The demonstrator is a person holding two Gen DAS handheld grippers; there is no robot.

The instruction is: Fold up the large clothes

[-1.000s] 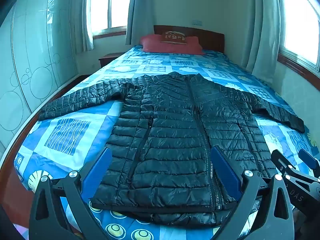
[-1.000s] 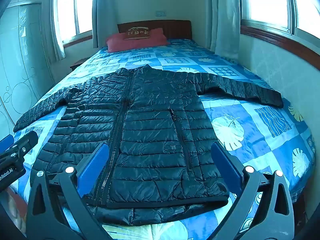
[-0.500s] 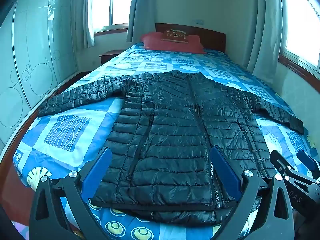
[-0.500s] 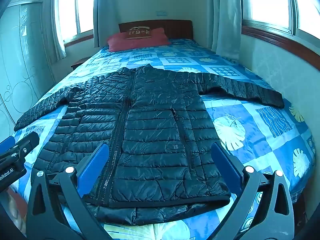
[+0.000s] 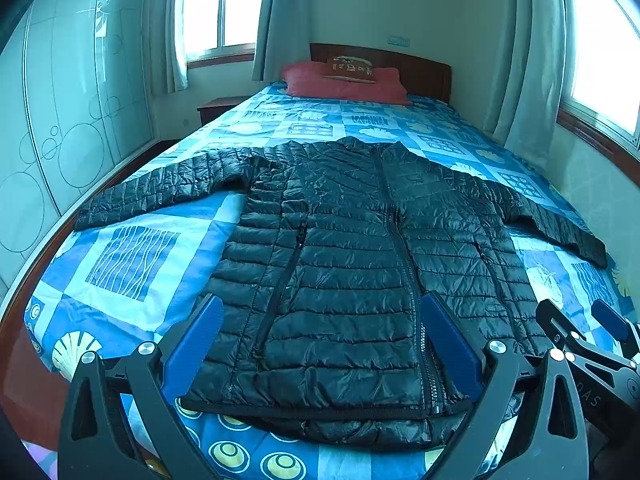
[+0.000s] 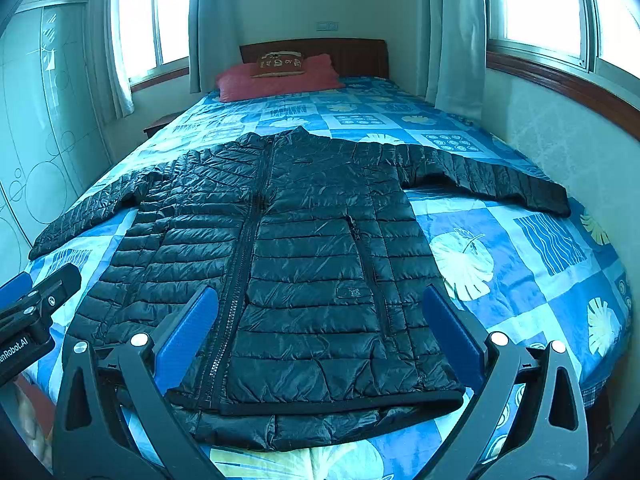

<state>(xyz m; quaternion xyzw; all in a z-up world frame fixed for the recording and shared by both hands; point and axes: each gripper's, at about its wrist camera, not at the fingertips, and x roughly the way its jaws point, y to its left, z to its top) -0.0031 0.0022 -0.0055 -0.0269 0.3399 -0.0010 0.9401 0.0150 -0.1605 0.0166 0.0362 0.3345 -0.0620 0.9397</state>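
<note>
A black quilted puffer jacket (image 5: 352, 264) (image 6: 304, 264) lies flat and zipped on the bed, front up, collar toward the headboard, both sleeves spread out sideways. Its hem lies near the foot edge. My left gripper (image 5: 320, 336) hovers open above the hem's left half, nothing between its blue pads. My right gripper (image 6: 320, 328) hovers open above the hem's right half, also empty. Each gripper shows at the edge of the other's view: the right gripper (image 5: 580, 332), the left gripper (image 6: 36, 300).
The bed (image 5: 132, 256) has a blue patterned cover, with red pillows (image 5: 344, 84) and a wooden headboard at the far end. A glass wardrobe (image 5: 60, 100) stands left, a wall with windows (image 6: 560, 136) right. A nightstand (image 5: 220, 106) sits by the far left corner.
Both grippers have risen and tilted slightly, so the jacket sits a little lower in both views. The jacket has not moved, and both grippers stay open.
</note>
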